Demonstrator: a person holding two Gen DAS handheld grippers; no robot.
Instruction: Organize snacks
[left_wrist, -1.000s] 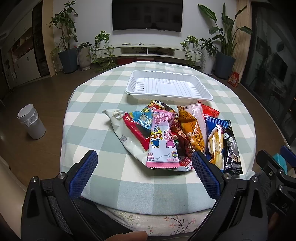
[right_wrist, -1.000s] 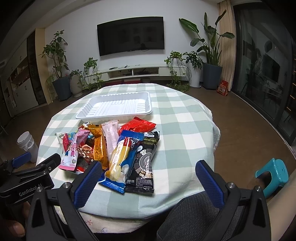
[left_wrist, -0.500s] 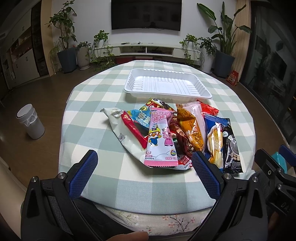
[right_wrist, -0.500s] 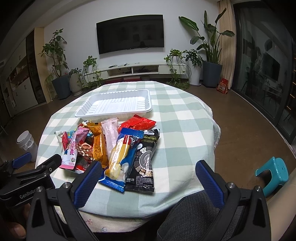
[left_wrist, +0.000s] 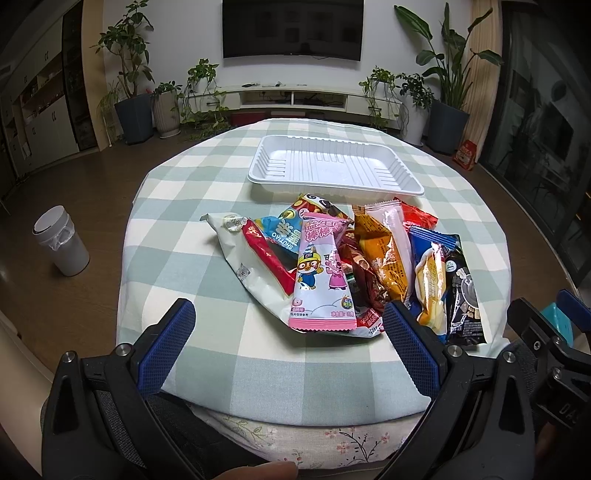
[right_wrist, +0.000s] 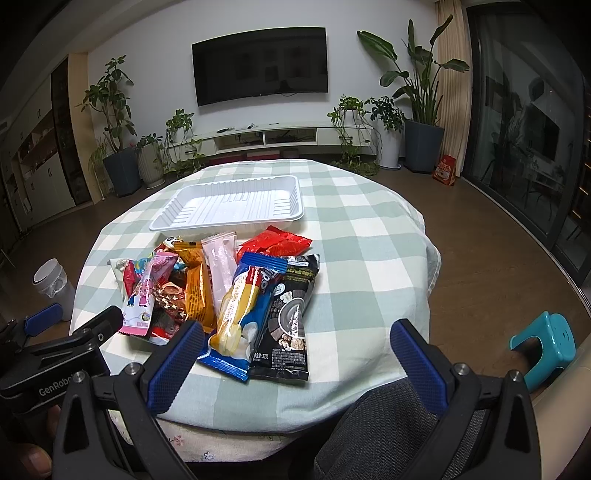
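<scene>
A pile of several snack packets lies on the checked tablecloth (left_wrist: 184, 258). On top at the front sits a pink cartoon packet (left_wrist: 321, 280), beside it an orange packet (left_wrist: 384, 254), a blue-and-yellow packet (right_wrist: 243, 306) and a black packet (right_wrist: 291, 314). Behind the pile stands an empty white tray (left_wrist: 332, 162) (right_wrist: 229, 203). My left gripper (left_wrist: 288, 339) hovers open at the near table edge, just short of the pink packet. My right gripper (right_wrist: 295, 354) is open too, low over the near edge in front of the black packet. Nothing is between either pair of fingers.
The round table's cloth hangs over its rim. A white bin (left_wrist: 61, 247) stands on the floor to the left, a teal stool (right_wrist: 546, 347) to the right. Potted plants, a TV and a low cabinet line the far wall. The right gripper's body (left_wrist: 546, 350) shows at the left view's edge.
Both grippers have edged slightly forward and lower toward the snack pile. The packets and the tray have not moved, and both grippers stay open.
</scene>
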